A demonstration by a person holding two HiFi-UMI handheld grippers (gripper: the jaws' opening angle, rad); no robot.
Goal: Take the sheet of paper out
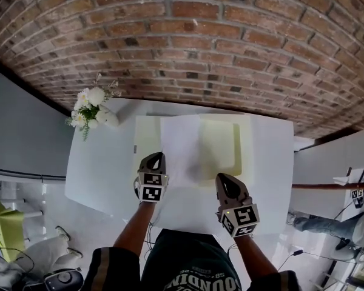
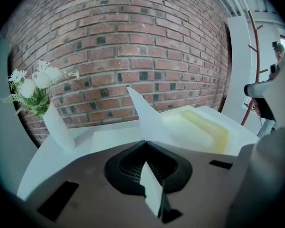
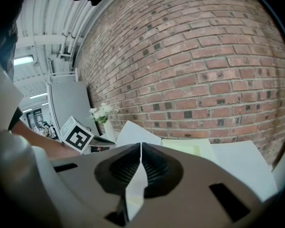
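Note:
A white sheet of paper is lifted above a pale yellow open folder on the white table. My left gripper is shut on the sheet's near left edge. In the left gripper view the paper rises from the closed jaws, and a strip of it shows between the pads. My right gripper is shut on the near right edge. In the right gripper view a white strip runs between the closed jaws, with the folder behind.
A white vase of white flowers stands at the table's far left corner, close to the brick wall. A person's legs show on the floor beyond the table's right edge. The folder's flat lid lies to the sheet's left.

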